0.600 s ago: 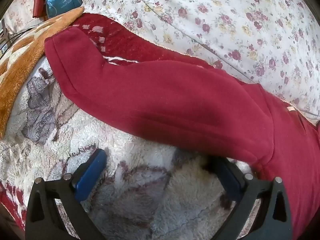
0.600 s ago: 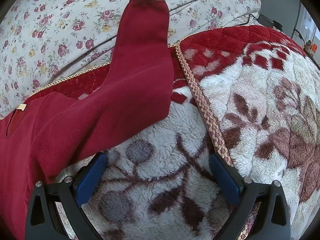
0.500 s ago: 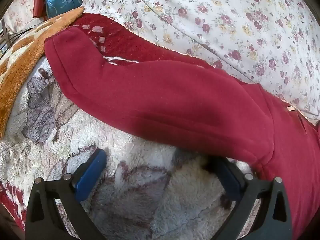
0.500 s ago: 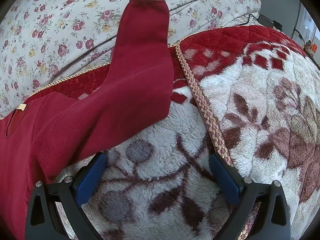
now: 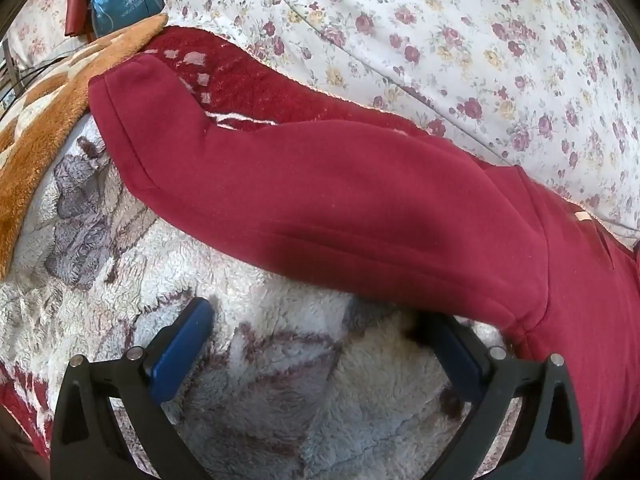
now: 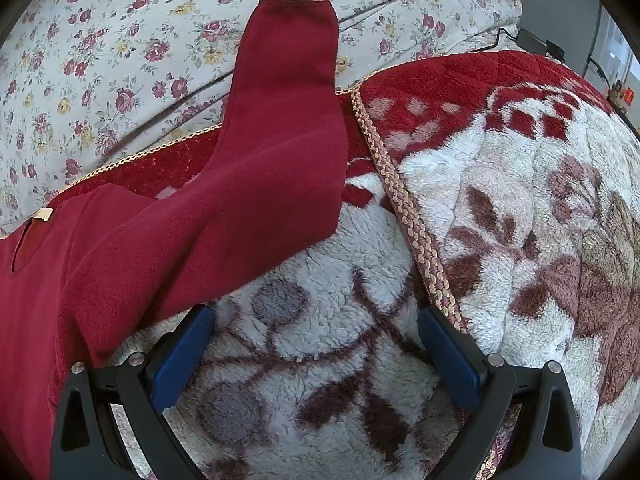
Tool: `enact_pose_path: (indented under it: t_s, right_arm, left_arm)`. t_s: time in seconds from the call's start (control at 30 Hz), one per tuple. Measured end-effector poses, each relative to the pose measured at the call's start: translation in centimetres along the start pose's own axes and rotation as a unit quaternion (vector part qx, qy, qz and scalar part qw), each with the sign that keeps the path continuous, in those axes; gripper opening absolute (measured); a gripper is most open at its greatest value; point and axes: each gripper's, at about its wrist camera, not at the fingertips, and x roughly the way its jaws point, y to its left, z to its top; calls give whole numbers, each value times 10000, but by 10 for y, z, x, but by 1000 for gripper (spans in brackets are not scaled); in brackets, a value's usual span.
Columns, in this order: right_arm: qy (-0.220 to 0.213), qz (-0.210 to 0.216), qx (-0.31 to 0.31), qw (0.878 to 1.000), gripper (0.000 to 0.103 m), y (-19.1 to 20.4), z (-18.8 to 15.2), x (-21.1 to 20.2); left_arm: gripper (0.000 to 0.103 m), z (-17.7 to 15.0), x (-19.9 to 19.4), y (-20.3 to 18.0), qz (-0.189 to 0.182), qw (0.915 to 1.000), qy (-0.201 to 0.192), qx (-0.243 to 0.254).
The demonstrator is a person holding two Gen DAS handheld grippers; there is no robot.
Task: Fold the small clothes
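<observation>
A dark red sweatshirt lies spread flat on a fluffy patterned blanket. Its left sleeve stretches up-left, cuff near an orange blanket. My left gripper hovers open just below that sleeve's lower edge, nothing between its blue pads; the right pad's tip sits in shadow at the armpit seam. In the right wrist view the other sleeve runs up to a cuff on the floral sheet. My right gripper stands open over bare blanket, its left pad beside the sleeve's edge.
A floral bedsheet covers the far side. An orange blanket lies at the left, a blue bag beyond it. A braided blanket trim runs diagonally to the right; cables and a wall show at the top right.
</observation>
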Motion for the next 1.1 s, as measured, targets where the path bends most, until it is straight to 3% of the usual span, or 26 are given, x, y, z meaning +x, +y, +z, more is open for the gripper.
enact_pose_path:
  t_s: [0.2, 0.5, 0.6, 0.7, 0.8, 0.9, 1.1]
  right_arm:
    - [0, -1, -1, 10000, 103, 0, 0, 0]
    - [235, 140, -7, 9996, 103, -1, -2, -7]
    - [336, 349, 36, 9988, 103, -2, -10, -26]
    - [308, 726, 272, 9965, 103, -7, -19, -66]
    - [13, 1032, 324, 9941, 103, -9, -26, -108]
    - [-177, 1340, 74, 9908, 103, -3, -37, -167]
    - [-322, 2044, -289, 9779, 103, 34, -58, -234]
  left_arm:
    - [103, -3, -13, 0, -56, 9997, 227, 69]
    - [103, -12, -49, -13, 82, 9996, -102, 231]
    - [103, -16, -74, -24, 91, 9982, -398, 437]
    - [103, -23, -90, -34, 30, 9975, -459, 536]
    - [103, -32, -106, -43, -227, 9965, -470, 654]
    - [103, -37, -122, -56, -440, 9951, -432, 775]
    - [103, -44, -149, -83, -612, 9914, -557, 1010]
